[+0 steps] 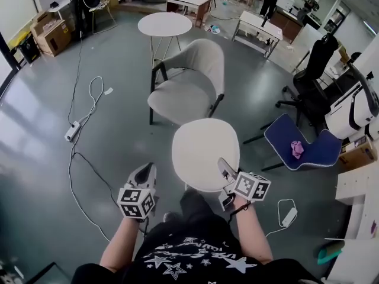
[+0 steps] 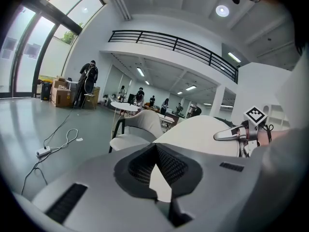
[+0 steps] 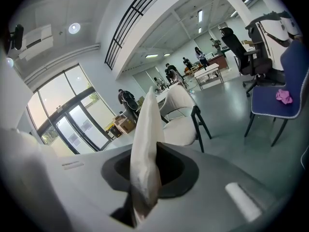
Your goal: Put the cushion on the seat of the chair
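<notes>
left gripper (image 1: 148,170) at 7 o'clock in head view; jaws closed tip to tip, nothing between them; right gripper (image 1: 225,168) at 5 o'clock, jaws clamped on the near-right rim of the round cream fabric cushion (image 1: 201,152); right gripper view shows that cushion edge-on, pinched between the jaws; cushion is in the air, roughly flat, over the grey floor (image 1: 118,147), just ahead of the person's legs; beige upholstered chair with black legs (image 1: 188,81) at 12 o'clock, just beyond the cushion's far edge; cushion not touching its seat; white power strip (image 1: 72,131) with a looped cable on the floor at 10 o'clock; blue chair (image 1: 311,152) at 3 o'clock, crumpled pink cloth (image 1: 296,149) lying on it; black office chair (image 1: 314,76) at 2 o'clock; round white table (image 1: 164,24) at 12 o'clock, behind the beige chair
</notes>
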`<state>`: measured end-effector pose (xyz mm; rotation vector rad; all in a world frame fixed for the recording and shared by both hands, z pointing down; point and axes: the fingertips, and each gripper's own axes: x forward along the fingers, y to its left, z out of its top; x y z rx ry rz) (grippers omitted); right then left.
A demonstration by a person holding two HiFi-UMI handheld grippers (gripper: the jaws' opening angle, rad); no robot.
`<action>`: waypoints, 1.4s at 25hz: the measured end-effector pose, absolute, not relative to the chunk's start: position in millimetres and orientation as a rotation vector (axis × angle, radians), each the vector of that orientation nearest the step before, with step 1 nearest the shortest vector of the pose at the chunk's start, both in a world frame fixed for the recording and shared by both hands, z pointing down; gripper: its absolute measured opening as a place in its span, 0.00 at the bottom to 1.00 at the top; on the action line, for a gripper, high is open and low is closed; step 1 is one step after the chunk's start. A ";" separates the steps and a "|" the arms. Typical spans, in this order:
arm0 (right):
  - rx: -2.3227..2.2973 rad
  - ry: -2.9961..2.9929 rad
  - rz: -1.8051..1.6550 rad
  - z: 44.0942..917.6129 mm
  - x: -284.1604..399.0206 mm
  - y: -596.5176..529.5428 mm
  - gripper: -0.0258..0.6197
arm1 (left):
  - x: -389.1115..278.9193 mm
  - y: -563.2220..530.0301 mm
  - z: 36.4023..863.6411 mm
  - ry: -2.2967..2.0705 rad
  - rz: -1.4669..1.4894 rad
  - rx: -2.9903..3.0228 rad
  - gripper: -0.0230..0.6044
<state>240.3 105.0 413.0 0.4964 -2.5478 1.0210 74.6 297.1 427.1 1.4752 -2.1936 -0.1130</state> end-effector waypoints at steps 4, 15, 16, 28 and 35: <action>0.474 -2.509 1.013 429.0 204.4 73.4 0.14 | 56.7 279.5 435.7 -2.182 -0.101 1.437 0.05; 0.353 -2.512 1.072 417.7 114.2 -14.1 0.14 | -9.8 184.2 410.0 -2.243 -0.064 1.426 0.05; 0.346 -2.507 1.073 418.8 110.3 -21.0 0.14 | -13.3 177.7 408.2 -2.248 -0.064 1.419 0.05; 0.331 -2.516 1.132 424.3 75.0 -103.2 0.14 | -64.1 137.5 399.9 -2.351 -0.021 1.282 0.05; 0.343 -2.461 1.176 440.2 62.0 -103.0 0.14 | -79.8 118.0 405.0 -2.315 0.012 1.321 0.05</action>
